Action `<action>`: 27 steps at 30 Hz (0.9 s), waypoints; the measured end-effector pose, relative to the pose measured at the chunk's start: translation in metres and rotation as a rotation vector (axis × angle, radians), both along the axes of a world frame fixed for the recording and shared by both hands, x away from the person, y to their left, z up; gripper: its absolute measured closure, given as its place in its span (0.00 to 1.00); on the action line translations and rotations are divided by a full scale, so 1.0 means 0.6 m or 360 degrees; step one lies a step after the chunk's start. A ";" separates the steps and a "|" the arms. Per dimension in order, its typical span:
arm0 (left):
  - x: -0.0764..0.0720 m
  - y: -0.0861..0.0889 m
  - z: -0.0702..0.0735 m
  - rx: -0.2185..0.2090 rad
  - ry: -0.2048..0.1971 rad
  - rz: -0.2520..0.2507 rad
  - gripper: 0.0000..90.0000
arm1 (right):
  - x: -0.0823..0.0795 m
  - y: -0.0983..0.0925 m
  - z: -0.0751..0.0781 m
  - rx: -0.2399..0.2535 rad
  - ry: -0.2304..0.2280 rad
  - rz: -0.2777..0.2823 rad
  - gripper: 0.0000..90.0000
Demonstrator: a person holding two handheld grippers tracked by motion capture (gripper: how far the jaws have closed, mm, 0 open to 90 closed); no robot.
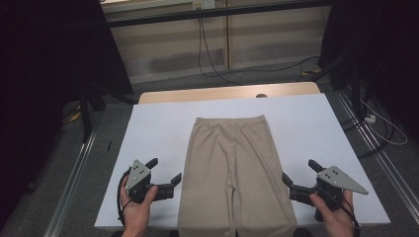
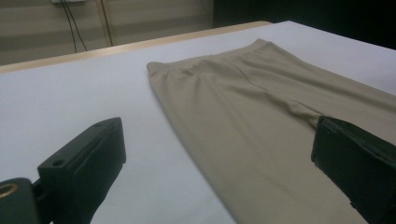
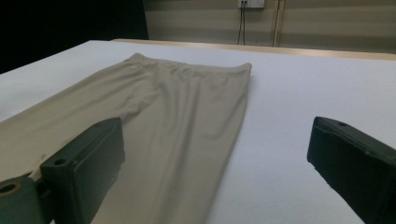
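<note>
A pair of beige trousers (image 1: 231, 168) lies flat on the white table (image 1: 158, 123), waistband at the far end, legs running off the near edge. My left gripper (image 1: 164, 170) hovers just left of the left trouser leg, jaws wide open and empty. My right gripper (image 1: 301, 174) hovers just right of the right leg, also open and empty. In the left gripper view the trousers (image 2: 261, 121) lie between and beyond the jaws, toward the right. In the right gripper view the trousers (image 3: 177, 107) lie toward the left jaw.
A wooden table edge (image 1: 227, 92) shows beyond the white top. Cables (image 1: 207, 54) hang down the back wall and run across the floor. Dark curtains and stands flank both sides. Bare white surface (image 1: 316, 128) lies right of the trousers.
</note>
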State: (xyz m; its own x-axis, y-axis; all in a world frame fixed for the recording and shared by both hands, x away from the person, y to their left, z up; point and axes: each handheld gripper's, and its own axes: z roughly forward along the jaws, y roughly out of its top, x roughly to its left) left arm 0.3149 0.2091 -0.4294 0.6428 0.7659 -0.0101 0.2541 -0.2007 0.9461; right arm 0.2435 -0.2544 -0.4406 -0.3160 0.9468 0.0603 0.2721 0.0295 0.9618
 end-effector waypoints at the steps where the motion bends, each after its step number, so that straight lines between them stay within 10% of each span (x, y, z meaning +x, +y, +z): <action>1: 0.000 -0.002 0.000 -0.0012 0.0008 0.0008 0.03 | 0.000 0.000 0.000 0.0006 0.0006 0.0002 0.04; 17: 0.014 -0.022 -0.006 0.0004 0.0076 -0.0054 0.06 | 0.005 0.047 -0.006 -0.0019 0.0055 0.0160 0.02; 27: 0.044 -0.032 -0.008 0.0062 0.0178 -0.0125 0.08 | 0.019 0.129 -0.014 -0.0087 0.0187 0.0375 0.04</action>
